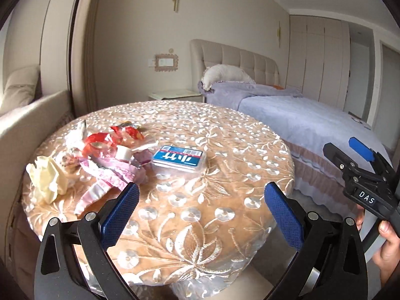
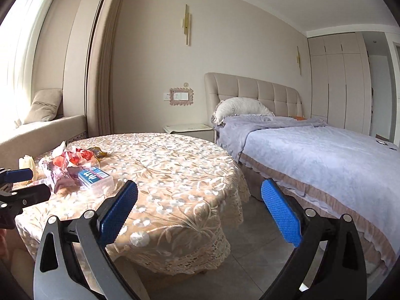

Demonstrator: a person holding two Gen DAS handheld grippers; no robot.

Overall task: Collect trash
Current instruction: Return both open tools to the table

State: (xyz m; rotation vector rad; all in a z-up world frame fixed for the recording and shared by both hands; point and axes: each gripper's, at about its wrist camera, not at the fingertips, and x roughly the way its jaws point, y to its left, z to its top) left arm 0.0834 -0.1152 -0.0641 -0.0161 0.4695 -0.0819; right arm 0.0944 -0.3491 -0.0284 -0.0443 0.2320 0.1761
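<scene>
Left gripper is hanging released and empty over the near edge of the round table, and the right gripper is also gaping wide with nothing in it, off the table's right edge. The trash pile is lying ahead-left of the left gripper, apart from it, with the blue box just right of the pile. Bed is sitting beyond.
</scene>
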